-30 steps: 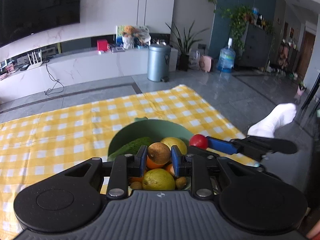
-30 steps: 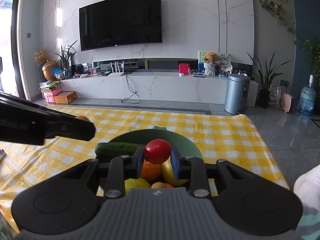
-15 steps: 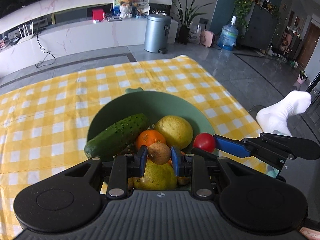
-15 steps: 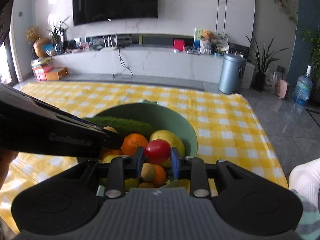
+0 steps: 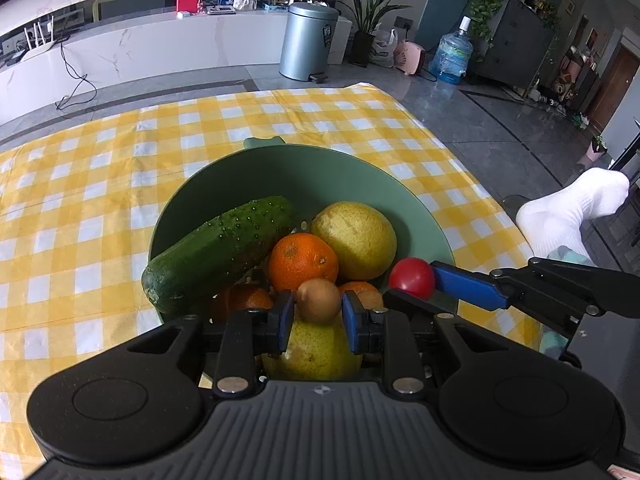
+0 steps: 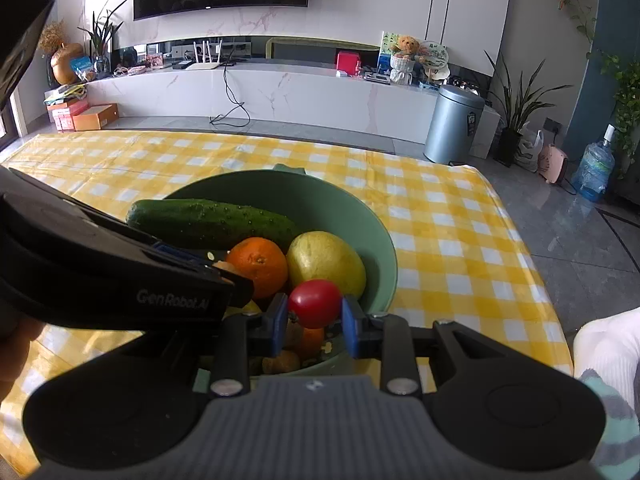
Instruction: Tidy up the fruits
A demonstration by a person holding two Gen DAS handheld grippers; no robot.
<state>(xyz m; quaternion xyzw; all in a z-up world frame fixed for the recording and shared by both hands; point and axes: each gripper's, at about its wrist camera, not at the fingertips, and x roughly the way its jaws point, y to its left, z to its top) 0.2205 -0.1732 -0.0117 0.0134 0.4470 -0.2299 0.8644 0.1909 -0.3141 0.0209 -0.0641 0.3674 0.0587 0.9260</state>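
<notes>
A green bowl (image 5: 304, 172) (image 6: 340, 208) on the yellow checked cloth holds a cucumber (image 5: 218, 250) (image 6: 212, 220), an orange (image 5: 302, 260) (image 6: 258, 266), yellow pears (image 5: 354, 238) (image 6: 326, 262) and smaller fruit. My left gripper (image 5: 319, 317) is shut on a small brown round fruit (image 5: 319, 300), low over the bowl's near side. My right gripper (image 6: 315, 320) is shut on a red cherry tomato (image 6: 315, 303) (image 5: 412, 279) above the bowl's near right rim. Each gripper shows in the other's view.
The checked cloth (image 5: 100, 184) spreads left and behind the bowl; its right edge (image 6: 516, 240) drops to a grey tiled floor. A person's white sock (image 5: 568, 212) is at the right. A metal bin (image 6: 452, 124) and a TV bench stand far behind.
Both grippers have tipped downward and come lower and closer over the bowl, each still holding its fruit. The bowl's contents now fill more of both views.
</notes>
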